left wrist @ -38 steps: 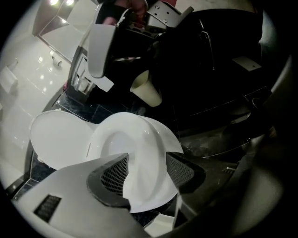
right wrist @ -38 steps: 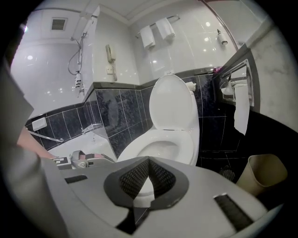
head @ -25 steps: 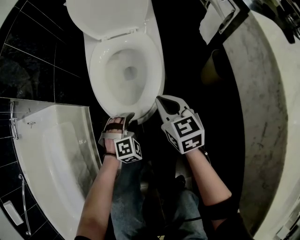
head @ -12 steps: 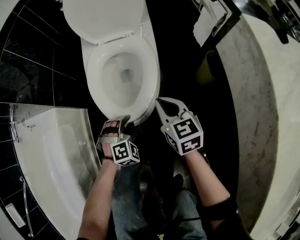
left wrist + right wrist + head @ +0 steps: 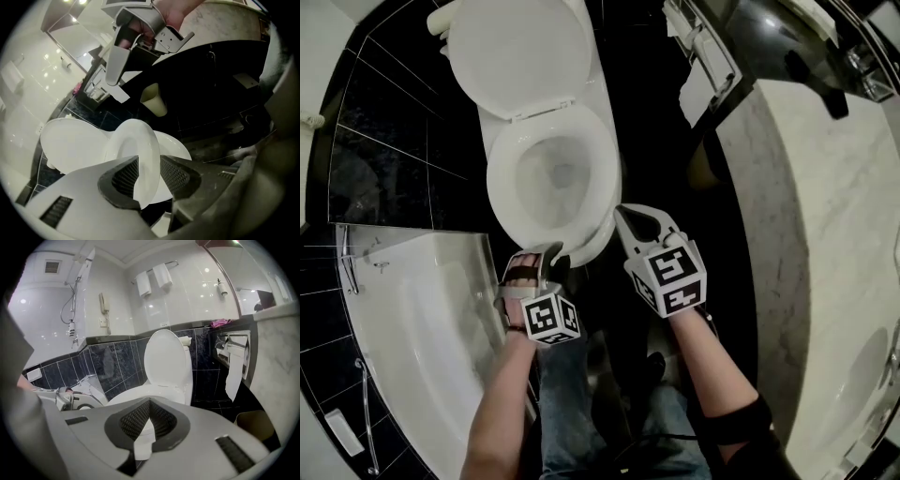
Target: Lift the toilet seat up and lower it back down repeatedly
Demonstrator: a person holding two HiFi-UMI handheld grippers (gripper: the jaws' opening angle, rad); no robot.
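Note:
The white toilet has its lid [image 5: 520, 52] standing up against the tank. My left gripper [image 5: 546, 255] is at the front of the toilet seat [image 5: 504, 183]. In the left gripper view the seat's front rim [image 5: 143, 150] runs between the jaws of the left gripper [image 5: 145, 180], raised off the bowl [image 5: 177, 151]. Those jaws have just been closing, with the rim between them. My right gripper [image 5: 623, 214] is shut and empty, beside the seat's front right edge. Its own view has the right gripper [image 5: 143, 441] pointing at the lid [image 5: 166, 357].
A white bathtub [image 5: 422, 309] lies to the left of the toilet. A marble counter [image 5: 825, 187] curves along the right. Toilet paper [image 5: 698, 89] hangs on the right wall, with a small bin [image 5: 253, 425] below it. The person's legs fill the floor below the grippers.
Both grippers have risen. The left one has the seat's front rim between its jaws. The head view has shifted and shows more of the counter.

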